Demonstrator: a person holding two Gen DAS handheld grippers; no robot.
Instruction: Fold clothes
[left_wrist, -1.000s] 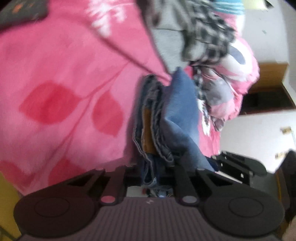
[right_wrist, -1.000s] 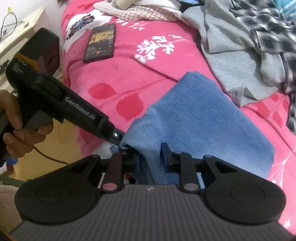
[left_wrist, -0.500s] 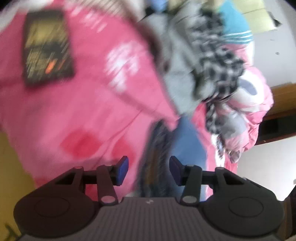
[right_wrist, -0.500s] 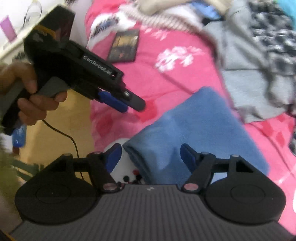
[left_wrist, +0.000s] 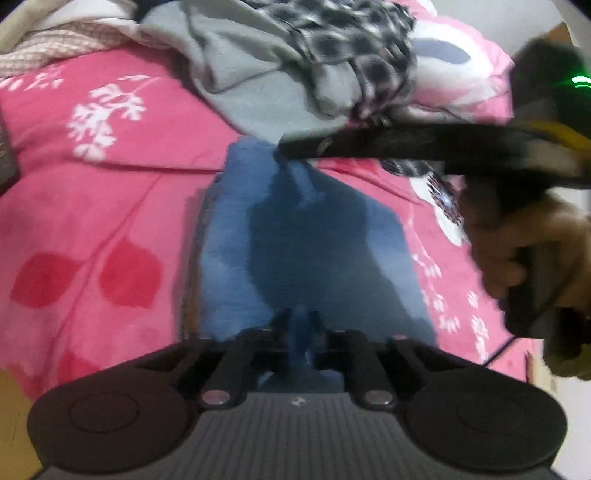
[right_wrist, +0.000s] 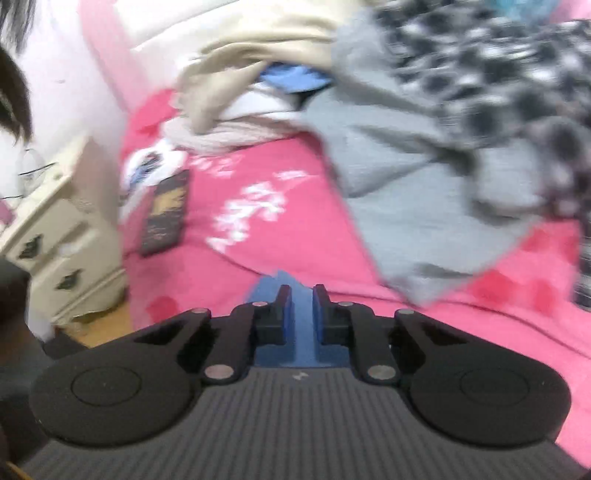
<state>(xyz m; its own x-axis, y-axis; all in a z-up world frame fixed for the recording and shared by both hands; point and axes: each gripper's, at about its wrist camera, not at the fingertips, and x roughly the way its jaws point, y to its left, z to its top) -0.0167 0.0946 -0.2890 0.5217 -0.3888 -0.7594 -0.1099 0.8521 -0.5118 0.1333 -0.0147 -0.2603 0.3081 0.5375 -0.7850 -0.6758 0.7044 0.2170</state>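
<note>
I have the folded jeans (left_wrist: 295, 240) lying on the pink bedspread (left_wrist: 110, 192), just in front of the unsorted pile, with the grey top (left_wrist: 258, 96) touching their far end and the checked shirt (left_wrist: 351, 48) heaped behind it. My left gripper (left_wrist: 299, 321) has its jaws drawn in over the near edge of the jeans; the view is smeared, so I judge it closed, but I cannot tell if denim is pinched between the pads. My right gripper (right_wrist: 298, 299) is closing at the far end of the jeans, and blue shows in the narrow gap between its pads, though part of that blue is the pad faces themselves, so a grip is likely and not certain. In the left view the right tool reaches across above the jeans, held by a hand (left_wrist: 517, 251). My worry is a shallow pinch: if either gripper has only the top layer, a lift will peel the fold open and I will have to redo it. The right gripper sits close to the grey top, so it could snag that hem and drag it along. A phone (right_wrist: 166, 210) lies near the bed edge, and a tugged bedspread could shift it toward the floor.
</note>
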